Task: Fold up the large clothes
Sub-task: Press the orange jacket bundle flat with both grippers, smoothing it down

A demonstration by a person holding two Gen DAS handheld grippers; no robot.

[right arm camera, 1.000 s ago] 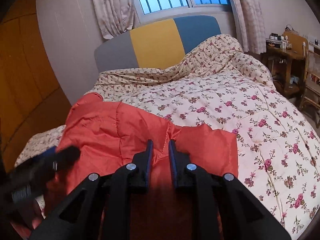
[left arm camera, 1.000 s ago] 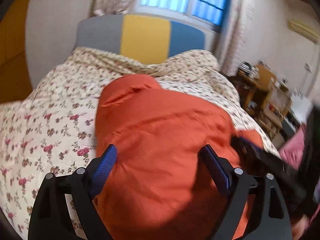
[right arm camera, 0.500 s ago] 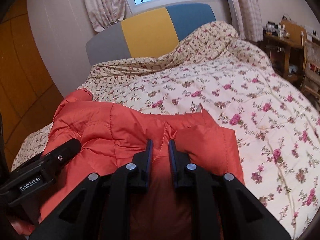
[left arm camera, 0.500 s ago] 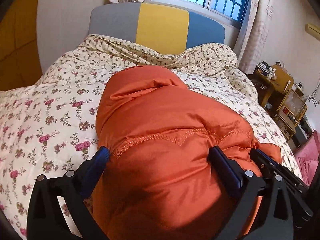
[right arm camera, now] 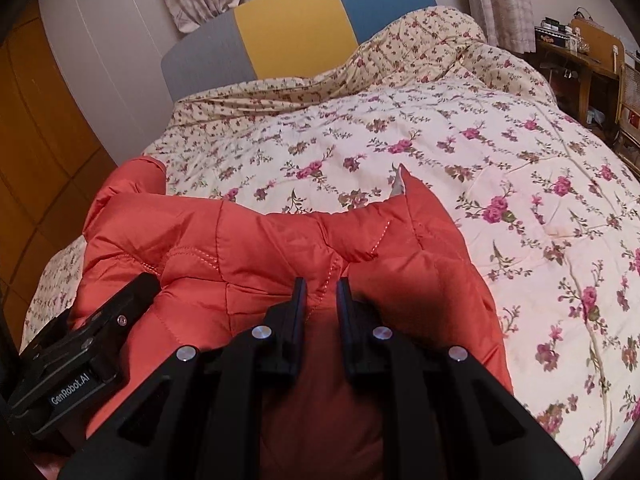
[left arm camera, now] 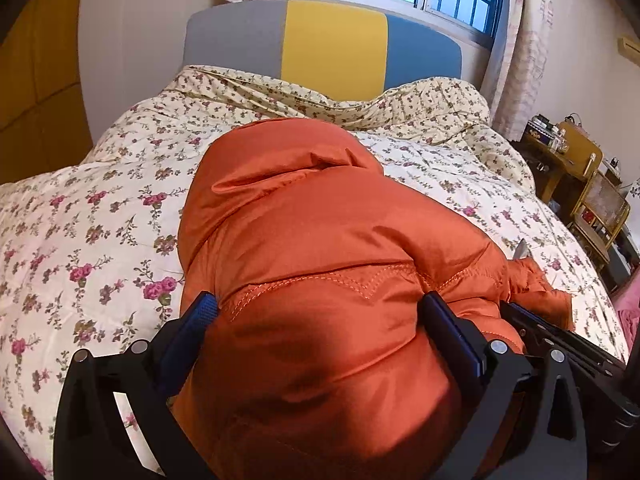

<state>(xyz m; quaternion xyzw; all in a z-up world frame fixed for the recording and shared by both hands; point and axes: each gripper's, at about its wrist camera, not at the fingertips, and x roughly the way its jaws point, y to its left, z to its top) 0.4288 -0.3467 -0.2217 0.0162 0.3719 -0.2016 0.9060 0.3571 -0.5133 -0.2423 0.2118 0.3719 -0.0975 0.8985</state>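
The left gripper (left arm camera: pixel 316 312) has opened wide, jaws straddling the jacket (left arm camera: pixel 328 240) without squeezing; the right gripper (right arm camera: pixel 322 292) stays clamped on its fabric. Both have lowered it onto the bed (right arm camera: pixel 480 140), so this fold is nearly laid.

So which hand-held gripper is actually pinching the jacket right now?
The right hand-held gripper: its jaws are nearly shut on a fold of the orange jacket. The left hand-held gripper stands wide open, straddling it.
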